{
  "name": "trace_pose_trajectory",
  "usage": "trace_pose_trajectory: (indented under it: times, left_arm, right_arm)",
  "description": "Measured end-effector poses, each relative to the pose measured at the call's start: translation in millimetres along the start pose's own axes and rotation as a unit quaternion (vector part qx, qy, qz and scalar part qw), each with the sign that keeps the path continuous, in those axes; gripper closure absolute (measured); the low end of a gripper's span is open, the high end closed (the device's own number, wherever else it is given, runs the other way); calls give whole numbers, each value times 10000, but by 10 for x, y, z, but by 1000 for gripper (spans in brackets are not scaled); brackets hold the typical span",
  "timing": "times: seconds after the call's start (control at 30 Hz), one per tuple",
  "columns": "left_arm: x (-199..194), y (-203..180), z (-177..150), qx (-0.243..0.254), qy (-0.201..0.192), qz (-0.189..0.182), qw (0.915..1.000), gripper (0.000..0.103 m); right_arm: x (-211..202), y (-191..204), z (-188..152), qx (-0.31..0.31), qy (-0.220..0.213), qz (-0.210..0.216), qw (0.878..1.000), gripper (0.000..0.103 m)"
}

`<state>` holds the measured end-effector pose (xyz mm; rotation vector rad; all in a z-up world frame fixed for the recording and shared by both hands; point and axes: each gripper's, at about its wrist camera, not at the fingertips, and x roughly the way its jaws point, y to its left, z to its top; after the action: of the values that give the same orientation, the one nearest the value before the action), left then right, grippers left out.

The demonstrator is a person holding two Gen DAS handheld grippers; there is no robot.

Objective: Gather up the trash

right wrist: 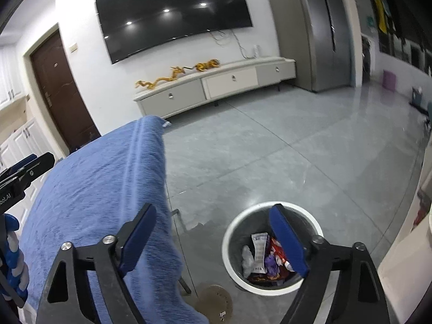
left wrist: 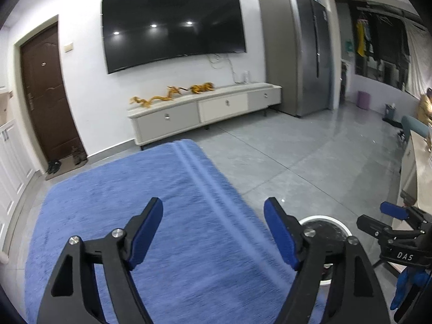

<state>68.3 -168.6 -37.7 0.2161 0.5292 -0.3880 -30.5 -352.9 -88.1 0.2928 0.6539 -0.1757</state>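
Note:
A round white-rimmed trash bin (right wrist: 229,245) stands on the grey floor beside the table and holds several wrappers (right wrist: 266,256). Its rim also shows in the left wrist view (left wrist: 324,220), behind my finger. My right gripper (right wrist: 213,240) is open and empty, held above the table's right edge and the bin. My left gripper (left wrist: 213,229) is open and empty over the blue cloth (left wrist: 135,216) that covers the table. No trash shows on the cloth. The right gripper also appears at the right edge of the left wrist view (left wrist: 397,216).
A low white TV cabinet (left wrist: 205,110) with golden dragon figures stands under a wall TV (left wrist: 172,27). A grey fridge (left wrist: 299,51) is at the right, a brown door (left wrist: 46,94) at the left. A brown round mat (right wrist: 216,302) lies under the table.

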Motion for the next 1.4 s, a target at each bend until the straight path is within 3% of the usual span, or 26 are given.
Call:
trace_pose_trajectory:
  times: [0.13,0.43,0.57,0.67,1.4]
  left_arm:
    - [-139,246,-70,-177,-80,220,9996,25]
    - [-348,672,-221,-458,-178,652,9967,24]
    - [-449,815,-291,-648,-313,752,9946,6]
    - [-513,903,-322,-775,-451,775,9930,3]
    - [-540,1263,-449,-1058,-494,986,9883,2]
  right_arm:
    - [-30,290,50,-324,-117,-64,9994,1]
    - [6,692,101,-654,-344,-98,9972,0]
    - [21,795,99,-727,-382,-96,9966,0]
    - [8,836,81,-793,-411,-122,9959,0]
    - [-22,1023,58,-986,-567,-251,9932,0]
